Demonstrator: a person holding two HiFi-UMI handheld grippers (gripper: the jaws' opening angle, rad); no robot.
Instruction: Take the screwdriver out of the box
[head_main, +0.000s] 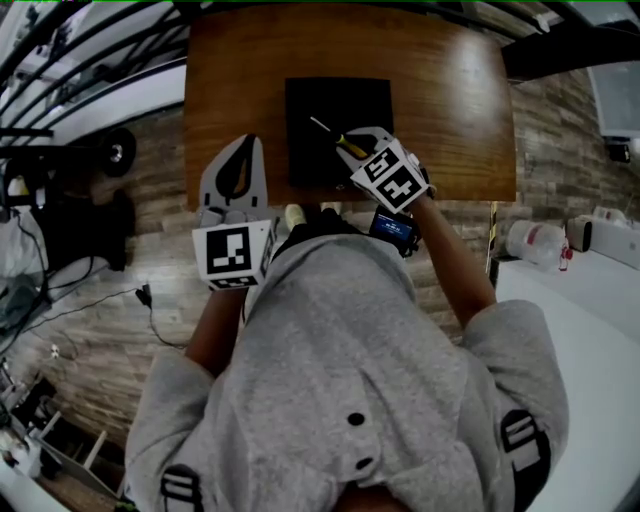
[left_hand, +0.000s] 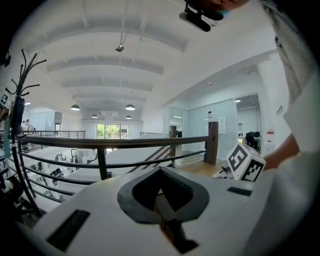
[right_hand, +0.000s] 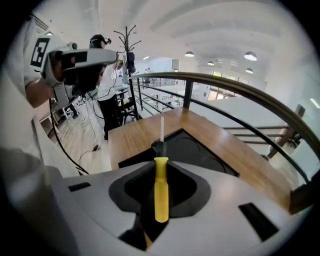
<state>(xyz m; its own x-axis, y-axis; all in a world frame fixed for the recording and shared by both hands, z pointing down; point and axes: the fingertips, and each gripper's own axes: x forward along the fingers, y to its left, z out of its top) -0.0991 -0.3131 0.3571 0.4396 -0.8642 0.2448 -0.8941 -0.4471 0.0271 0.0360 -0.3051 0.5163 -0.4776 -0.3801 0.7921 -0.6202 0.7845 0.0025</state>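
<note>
A screwdriver (head_main: 338, 138) with a yellow handle and thin metal shaft is clamped in my right gripper (head_main: 352, 145), lifted above the black box (head_main: 338, 110) on the wooden table (head_main: 450, 100). In the right gripper view the yellow handle (right_hand: 161, 192) lies between the jaws of that gripper (right_hand: 161, 162). Its shaft points ahead over the near corner of the box (right_hand: 197, 150), which looks empty inside. My left gripper (head_main: 248, 145) hovers at the table's front left edge, jaws together with nothing in them. In the left gripper view it (left_hand: 160, 192) points away toward a railing.
A metal railing (right_hand: 235, 85) runs past the far side of the table. A coat stand (right_hand: 131, 50) and a person (right_hand: 102, 75) stand beyond the table's left end. A white bottle (head_main: 535, 240) and a white counter (head_main: 590, 290) lie at the right.
</note>
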